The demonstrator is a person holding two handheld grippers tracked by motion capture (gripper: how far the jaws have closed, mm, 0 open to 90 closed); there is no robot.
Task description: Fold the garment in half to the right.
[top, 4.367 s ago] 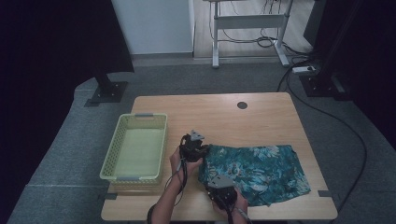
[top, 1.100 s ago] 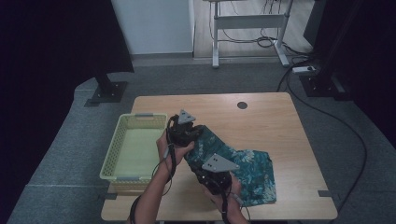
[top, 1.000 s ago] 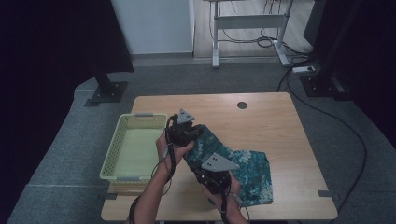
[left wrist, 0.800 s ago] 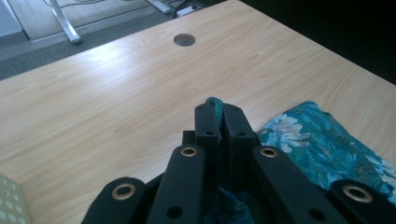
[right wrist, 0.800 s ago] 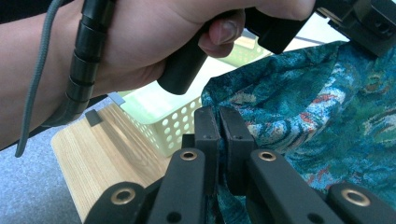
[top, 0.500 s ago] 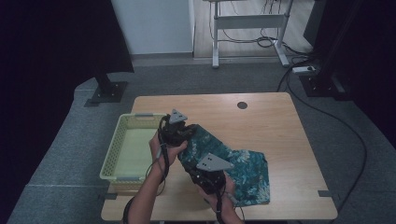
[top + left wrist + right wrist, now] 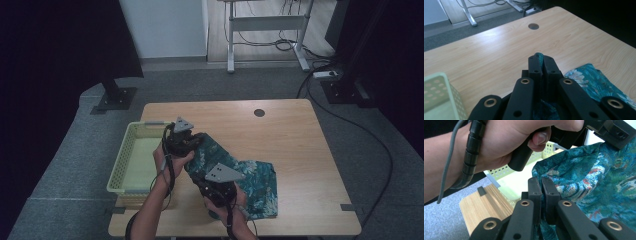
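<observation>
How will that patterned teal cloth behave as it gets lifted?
Probably floppy: the cloth sags between the left gripper and right gripper, both clamped on it. Likely light, since a thin pinched edge holds it. It may drag on the table.

no readable text, label, brand, number or sign anywhere

Woven teal floral cloth (image 7: 250, 177), matt black plastic tongs (image 7: 541, 62), smooth pale wood table (image 7: 290, 135).
</observation>
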